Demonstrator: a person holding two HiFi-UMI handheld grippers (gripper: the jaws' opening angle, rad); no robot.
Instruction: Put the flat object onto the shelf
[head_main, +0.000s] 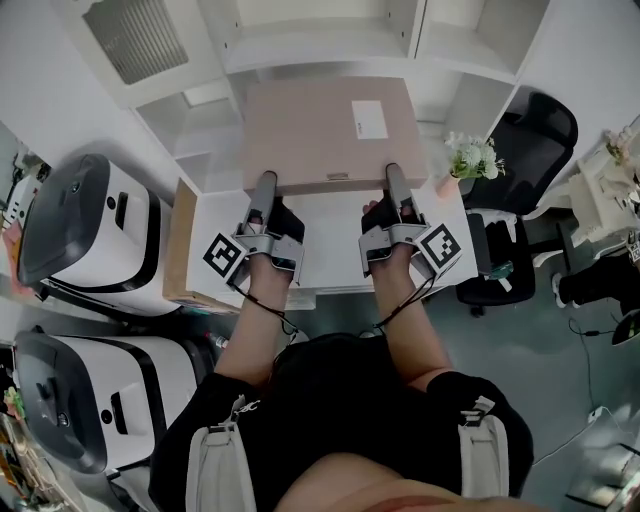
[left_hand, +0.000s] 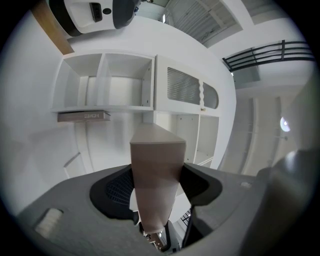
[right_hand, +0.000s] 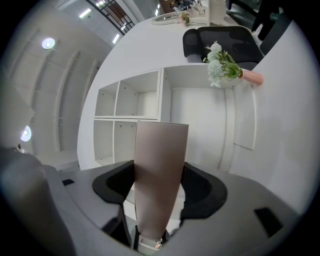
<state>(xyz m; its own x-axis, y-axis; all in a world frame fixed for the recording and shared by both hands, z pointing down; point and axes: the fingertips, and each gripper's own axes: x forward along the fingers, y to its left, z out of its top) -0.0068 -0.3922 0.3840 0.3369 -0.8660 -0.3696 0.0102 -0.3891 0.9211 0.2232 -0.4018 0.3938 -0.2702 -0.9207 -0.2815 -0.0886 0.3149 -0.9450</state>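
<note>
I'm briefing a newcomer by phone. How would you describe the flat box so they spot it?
Start at the white shelf unit with open cubbies. Just before it, the left gripper and right gripper clamp the near edge of a flat box. It is the only broad beige-pink slab, with a white label on top.

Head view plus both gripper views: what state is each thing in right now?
flat box, held up before the shelf by its near edge
left gripper, shut on the flat box
right gripper, shut on the flat box
shelf, flat box not yet on it
flower vase, upright
office chair, unoccupied
</note>
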